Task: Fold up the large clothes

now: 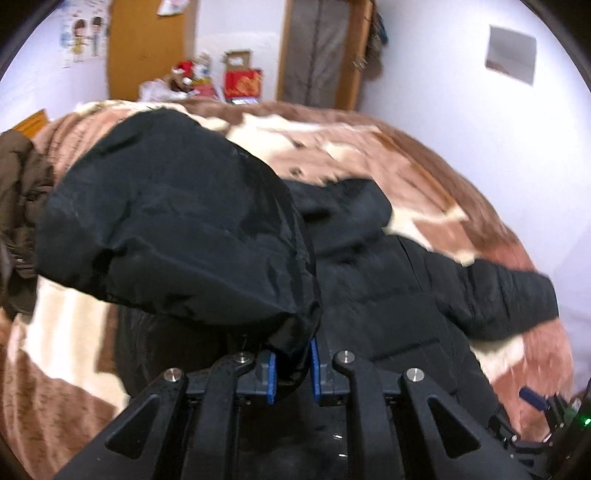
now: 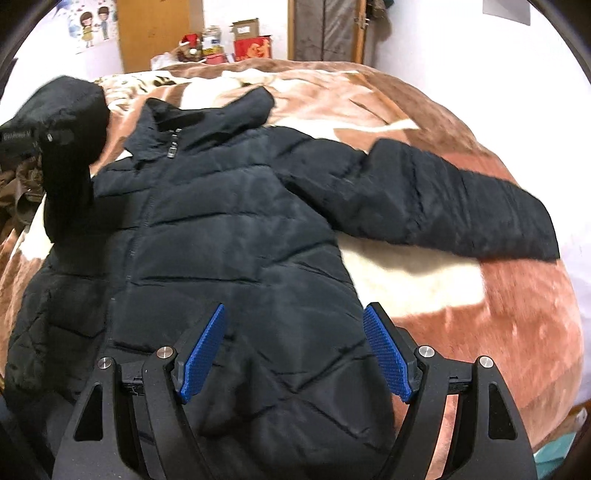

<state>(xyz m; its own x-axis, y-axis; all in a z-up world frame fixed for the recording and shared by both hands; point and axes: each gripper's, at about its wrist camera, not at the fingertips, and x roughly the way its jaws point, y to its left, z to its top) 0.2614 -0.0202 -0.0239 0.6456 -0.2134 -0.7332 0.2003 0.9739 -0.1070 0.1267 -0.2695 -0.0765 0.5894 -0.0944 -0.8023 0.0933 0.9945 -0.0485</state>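
Note:
A black quilted puffer jacket [image 2: 229, 229] lies front up on a brown and cream blanket [image 2: 498, 295], collar toward the far side, its right sleeve [image 2: 461, 206] stretched out to the right. My left gripper [image 1: 293, 363] is shut on the cuff of the jacket's left sleeve [image 1: 177, 221] and holds it lifted over the jacket body [image 1: 388, 295]. The raised sleeve also shows in the right wrist view [image 2: 66, 147] at far left. My right gripper [image 2: 295, 350] is open and empty, hovering over the jacket's lower hem.
A brown garment [image 1: 18, 206] lies bunched at the bed's left edge. Beyond the bed stand a wooden door [image 2: 159, 33], a red box [image 2: 255, 48] and clutter against the white wall. The right gripper's body [image 1: 554, 413] shows at the lower right of the left wrist view.

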